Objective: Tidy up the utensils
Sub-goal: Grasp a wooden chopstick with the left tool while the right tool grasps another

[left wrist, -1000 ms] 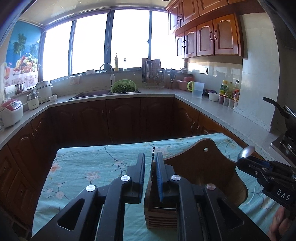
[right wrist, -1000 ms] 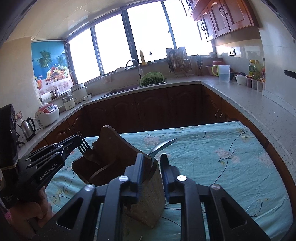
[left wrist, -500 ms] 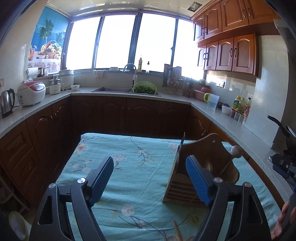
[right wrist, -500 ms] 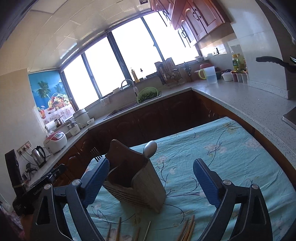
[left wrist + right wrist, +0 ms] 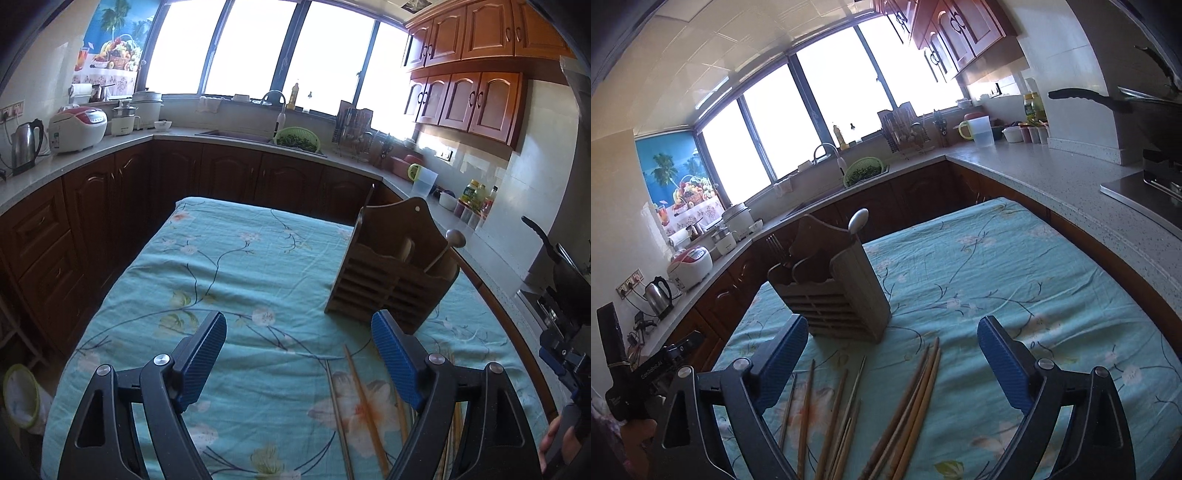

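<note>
With both tools, left (image 5: 298, 354) and right (image 5: 892, 358), hanging wide open and empty, loose chopsticks (image 5: 916, 398) are risking rolling off the tabletop (image 5: 1015, 266) if nudged.

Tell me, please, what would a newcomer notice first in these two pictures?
First, the wooden utensil holder standing on the turquoise flowered tablecloth, with a spoon and a fork sticking out of it. Next, the loose chopsticks lying on the cloth in front of the holder, between the fingers of the open right claw.
</note>
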